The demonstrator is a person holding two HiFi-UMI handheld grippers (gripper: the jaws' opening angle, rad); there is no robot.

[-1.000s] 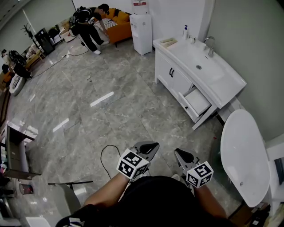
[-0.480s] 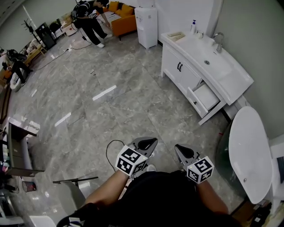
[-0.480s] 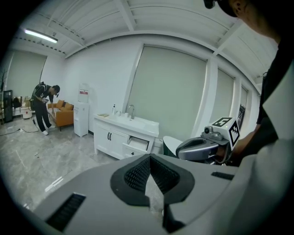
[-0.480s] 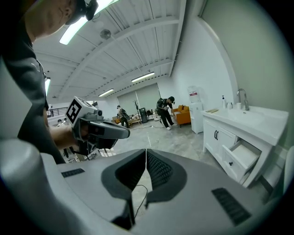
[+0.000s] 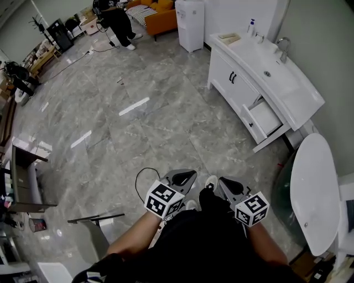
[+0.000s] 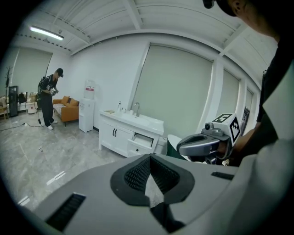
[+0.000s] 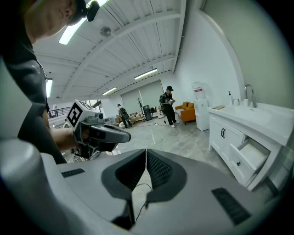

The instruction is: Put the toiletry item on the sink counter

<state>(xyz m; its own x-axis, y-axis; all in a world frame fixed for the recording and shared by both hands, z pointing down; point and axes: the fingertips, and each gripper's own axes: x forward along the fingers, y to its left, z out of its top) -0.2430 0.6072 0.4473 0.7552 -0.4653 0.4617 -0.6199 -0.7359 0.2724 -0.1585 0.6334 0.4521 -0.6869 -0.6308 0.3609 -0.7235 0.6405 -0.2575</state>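
Low in the head view, close to the person's body, my left gripper (image 5: 183, 178) and right gripper (image 5: 225, 185) point over the grey floor, both shut and holding nothing. In the left gripper view the left gripper (image 6: 149, 157) has its jaws meeting at the tip. The right gripper (image 7: 146, 150) has its jaws together too. The white sink counter (image 5: 301, 94) stands far off at the upper right. A small pump bottle (image 5: 251, 25) stands at its far end by the faucet (image 5: 283, 44). The bottle (image 7: 229, 97) also shows in the right gripper view.
A drawer (image 5: 265, 119) hangs open from the vanity. A white oval toilet lid (image 5: 312, 190) is at the right. A black cable (image 5: 141, 179) loops on the floor by my feet. A white water dispenser (image 5: 189, 16) and a person (image 5: 113, 16) stand far back.
The whole head view has shifted: the vanity has slid toward the upper right and the distant person toward the top edge. Both grippers stay shut near the body; a shoe now shows between them.
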